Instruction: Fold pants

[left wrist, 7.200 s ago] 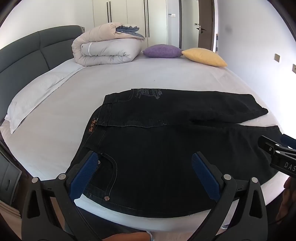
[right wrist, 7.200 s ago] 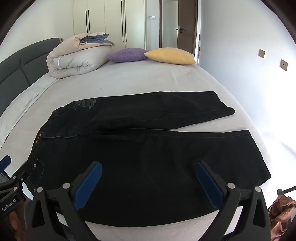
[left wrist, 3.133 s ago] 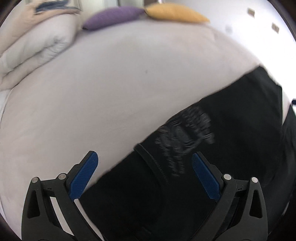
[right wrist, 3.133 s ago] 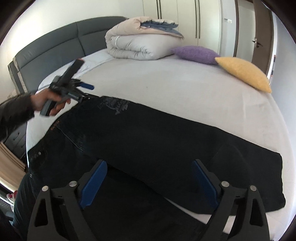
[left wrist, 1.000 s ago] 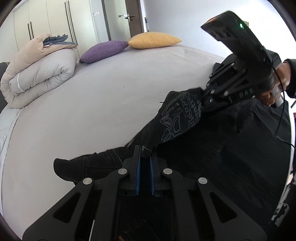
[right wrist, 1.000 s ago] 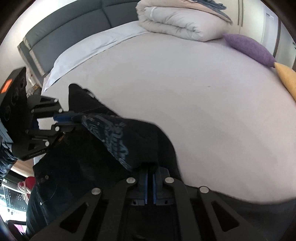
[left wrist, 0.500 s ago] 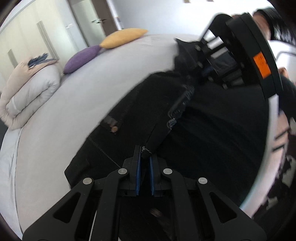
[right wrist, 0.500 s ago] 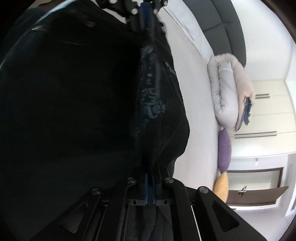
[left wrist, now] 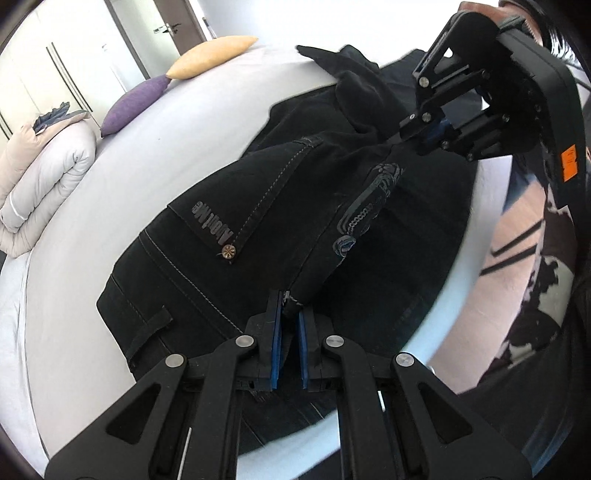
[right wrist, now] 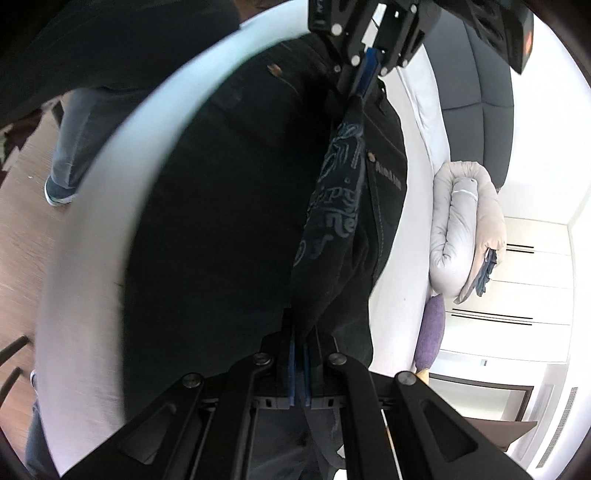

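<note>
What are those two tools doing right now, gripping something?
Left tool: closed, gripping the black pants.
Right tool: closed, gripping the same pants.

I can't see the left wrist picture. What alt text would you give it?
Left gripper pinches a raised fold of black denim pants over a white bed, while the right gripper clamps the same fold farther along. A purple cushion, a yellow cushion and a rolled pale duvet lie behind.

A bright room holds a white bed [left wrist: 122, 140] with a dark padded headboard [right wrist: 476, 88], a rolled duvet [left wrist: 40, 177], a purple cushion [left wrist: 135, 105] beside a yellow one [left wrist: 210, 55], white wardrobes [right wrist: 532, 280], a brown door [left wrist: 188, 18] and wooden floor [right wrist: 22, 177].
</note>
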A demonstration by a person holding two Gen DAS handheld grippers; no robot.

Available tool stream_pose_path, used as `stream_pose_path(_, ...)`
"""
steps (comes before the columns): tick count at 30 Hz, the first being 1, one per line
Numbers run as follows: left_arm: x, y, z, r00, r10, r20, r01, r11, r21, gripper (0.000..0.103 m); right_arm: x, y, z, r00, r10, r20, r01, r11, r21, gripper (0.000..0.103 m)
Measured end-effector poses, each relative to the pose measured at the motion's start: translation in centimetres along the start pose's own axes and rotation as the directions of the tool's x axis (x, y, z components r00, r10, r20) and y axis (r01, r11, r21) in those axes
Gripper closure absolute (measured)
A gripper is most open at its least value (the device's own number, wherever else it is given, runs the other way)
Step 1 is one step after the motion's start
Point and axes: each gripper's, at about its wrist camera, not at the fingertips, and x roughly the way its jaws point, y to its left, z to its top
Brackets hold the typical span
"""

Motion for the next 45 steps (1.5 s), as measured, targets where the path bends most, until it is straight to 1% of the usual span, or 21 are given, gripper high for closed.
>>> stream_pose_path(6, 0.1, -0.7, -0.9, 1.0, -0.005, -0.024, 0.005, 1.0, 0.007, 0.096, -0.4, 0.0, 0.4, 1.0, 0.01, 0.006, -0.01, 1.0, -0.013, 0.099)
stream_pose_path(7, 0.0, -1.0, -1.0, 1.0, -0.004, -0.028, 0.004, 1.0, 0.01, 0.096, -0.7, 0.7, -0.4, 1.0, 0.012, 0.006, -0.012, 1.0, -0.013, 0.099)
stream_pose_path(9, 0.4, -1.0, -1.0, 0.999, -0.007, -0.035, 0.007, 1.0, 0.01, 0.096, -1.0, 1.1, -0.3, 1.0, 0.012, 0.001, -0.012, 1.0, -0.017, 0.099)
stream_pose_path(12, 0.1, -1.6, -1.5, 0.999, -0.013, -0.036, 0.013, 1.0, 0.001, 0.096, -1.2, 1.3, 0.0, 1.0, 0.016, -0.005, -0.016, 1.0, -0.026, 0.099)
stream_pose_path(14, 0.1, -1.1, -1.9, 0.999, -0.018, -0.036, 0.018, 1.0, -0.003, 0.096, -1.3, 1.4, 0.2, 1.0, 0.02, -0.011, -0.02, 0.999, -0.029, 0.099)
stream_pose_path(21, 0.0, -1.6, -2.6, 1.0, -0.001, -0.03, 0.001, 1.0, 0.001, 0.096, -0.7, 1.6, 0.7, 0.999, 0.025, -0.022, -0.026, 0.998, -0.05, 0.099)
stream_pose_path(24, 0.3, -1.9, -3.2, 0.999, 0.016, -0.03, -0.016, 1.0, -0.012, 0.093, -0.4, 2.5, 1.0, 0.999, 0.022, -0.034, -0.024, 0.998, -0.061, 0.098)
stream_pose_path(26, 0.0, -2.4, -3.7, 0.999, 0.031, -0.034, -0.031, 0.999, -0.019, 0.089, -0.1, 2.8, 1.0, 0.999, 0.03, -0.035, -0.031, 0.999, -0.043, 0.097)
stream_pose_path(28, -0.3, -2.8, -4.2, 0.997, 0.045, -0.056, -0.046, 0.999, -0.021, 0.086, 0.1, 2.9, 1.0, 0.999, 0.032, -0.035, -0.033, 0.999, -0.02, 0.096)
stream_pose_path(31, -1.1, -2.8, -5.0, 0.994, 0.049, -0.094, -0.053, 0.998, -0.034, 0.086, 0.2, 3.1, 1.2, 0.999, 0.017, -0.041, -0.017, 1.0, -0.009, 0.096)
stream_pose_path(33, -1.9, -2.3, -5.6, 0.99, 0.068, -0.12, -0.076, 0.995, -0.066, 0.086, 0.3, 3.3, 1.3, 0.999, 0.006, -0.048, -0.006, 1.0, -0.008, 0.096)
stream_pose_path(34, -2.3, -2.0, -5.8, 0.99, 0.076, -0.119, -0.086, 0.993, -0.084, 0.086, 0.3, 3.4, 1.5, 0.999, 0.003, -0.051, -0.003, 1.0, -0.008, 0.096)
stream_pose_path(35, -2.9, -1.7, -5.8, 0.991, 0.081, -0.111, -0.093, 0.99, -0.109, 0.086, 0.4, 3.4, 1.6, 0.998, -0.002, -0.055, 0.002, 1.0, -0.007, 0.096)
stream_pose_path(38, -4.9, -0.9, -4.8, 0.997, 0.073, -0.038, -0.079, 0.977, -0.198, 0.086, 0.4, 3.7, 2.0, 0.998, -0.021, -0.063, 0.021, 1.0, 0.006, 0.096)
stream_pose_path(40, -5.3, -0.7, -3.0, 0.997, 0.073, 0.02, -0.066, 0.967, -0.245, 0.086, 0.4, 4.0, 2.1, 0.997, -0.039, -0.068, 0.039, 0.999, 0.013, 0.096)
stream_pose_path(42, -4.3, -0.8, -0.8, 0.996, 0.076, 0.049, -0.06, 0.958, -0.28, 0.086, 0.4, 4.2, 2.1, 0.996, -0.054, -0.071, 0.056, 0.998, 0.032, 0.096)
stream_pose_path(45, -1.4, -0.6, 2.0, 0.998, 0.03, 0.056, -0.008, 0.933, -0.361, 0.086, 0.2, 4.1, 1.8, 0.995, -0.081, -0.066, 0.086, 0.993, 0.081, 0.095)
